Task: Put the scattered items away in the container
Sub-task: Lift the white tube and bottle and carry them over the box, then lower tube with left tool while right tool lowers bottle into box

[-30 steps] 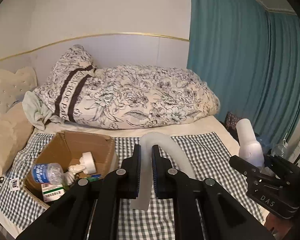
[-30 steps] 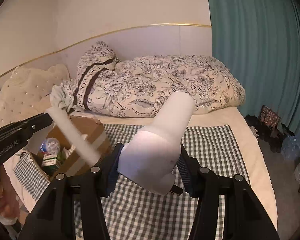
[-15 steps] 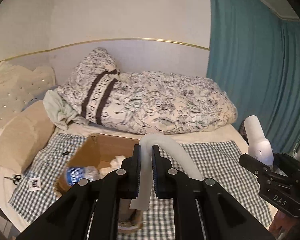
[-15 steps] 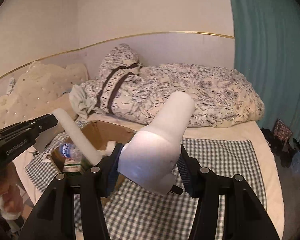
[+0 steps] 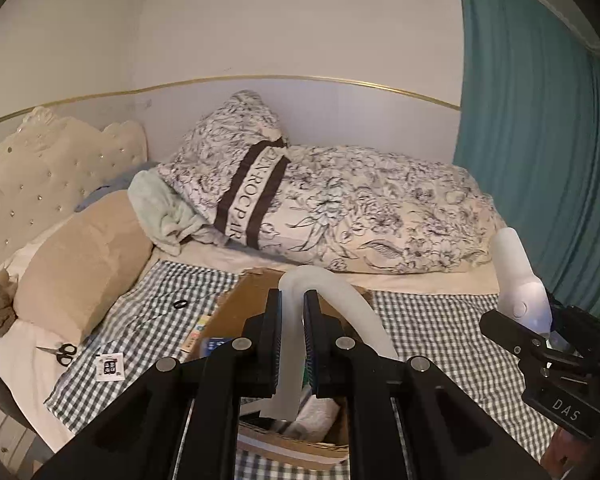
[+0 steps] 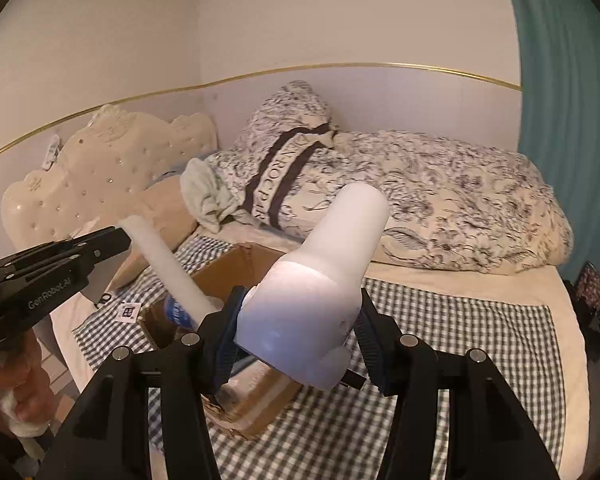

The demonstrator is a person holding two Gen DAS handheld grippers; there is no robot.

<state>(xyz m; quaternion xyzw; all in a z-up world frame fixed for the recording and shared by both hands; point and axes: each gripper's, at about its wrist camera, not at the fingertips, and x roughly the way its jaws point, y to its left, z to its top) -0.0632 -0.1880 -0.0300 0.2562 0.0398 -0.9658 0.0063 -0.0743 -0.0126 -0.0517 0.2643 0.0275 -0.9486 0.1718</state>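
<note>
The left hand-held gripper (image 5: 291,334) pinches a white hose (image 5: 340,304); the right hand-held gripper (image 6: 296,332) clamps the white handheld device (image 6: 324,280). The cardboard box (image 6: 236,270) lies just beneath both, on the bed.

Pillow (image 5: 252,196): dark band lettered "EN·ROC·PAR", first letters hidden in a fold. Left gripper (image 6: 124,240): "GenRobot.AI" in white along its side. Right gripper (image 5: 540,332): "DAS" in white on its body. Small card (image 5: 109,367) on the checked cloth (image 5: 160,320): printed code, unreadable.
</note>
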